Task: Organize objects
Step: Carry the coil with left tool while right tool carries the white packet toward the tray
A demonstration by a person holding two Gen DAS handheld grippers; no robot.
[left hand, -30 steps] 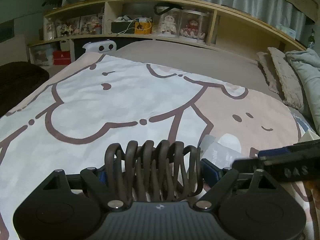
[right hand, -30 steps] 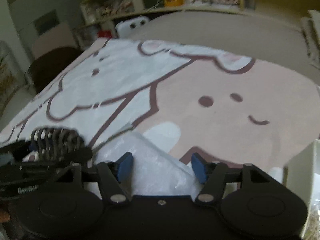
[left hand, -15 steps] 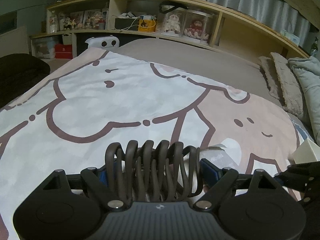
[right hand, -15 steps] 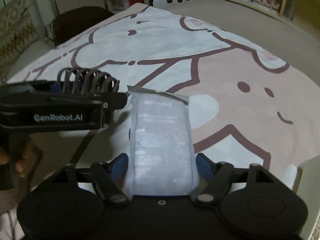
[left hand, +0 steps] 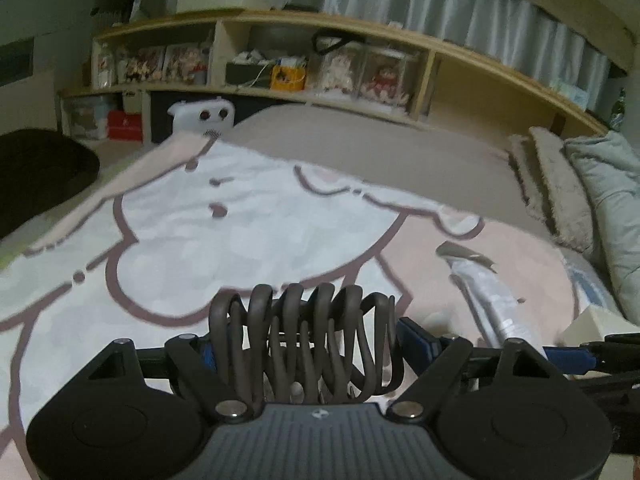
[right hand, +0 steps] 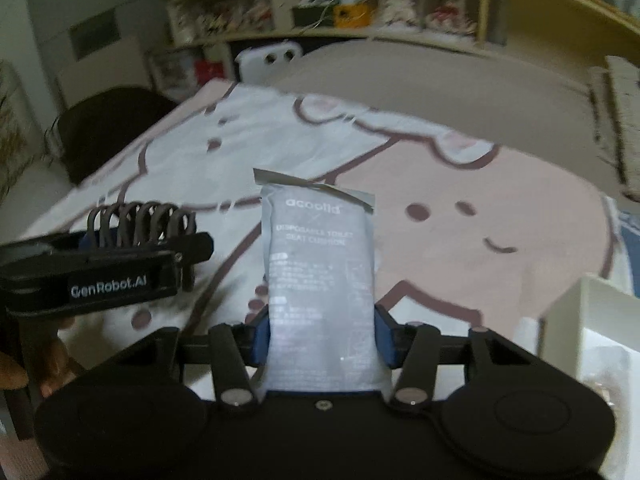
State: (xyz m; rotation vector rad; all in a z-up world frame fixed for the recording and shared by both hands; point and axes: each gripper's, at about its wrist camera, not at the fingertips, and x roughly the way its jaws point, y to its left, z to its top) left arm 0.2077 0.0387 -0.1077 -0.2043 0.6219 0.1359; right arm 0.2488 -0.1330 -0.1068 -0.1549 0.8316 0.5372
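Brown coiled clip [left hand: 304,340] was clamped in my left gripper [left hand: 308,344]; right gripper [right hand: 322,336] pinched the grey sachet [right hand: 320,280] over the bed. Mid-carry; white box [right hand: 592,320] at 3 o'clock looked next.

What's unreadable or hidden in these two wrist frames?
- Left wrist: the packet shows edge-on, its lower end behind the left gripper body.
- Left wrist: the dark coiled hair clip hides the left fingertips.
- Right wrist: fine print on the packet is too small and blurred.
- Right wrist: the white box is cut off by the frame edge; contents unclear.
- Both views: shelf items blurred.
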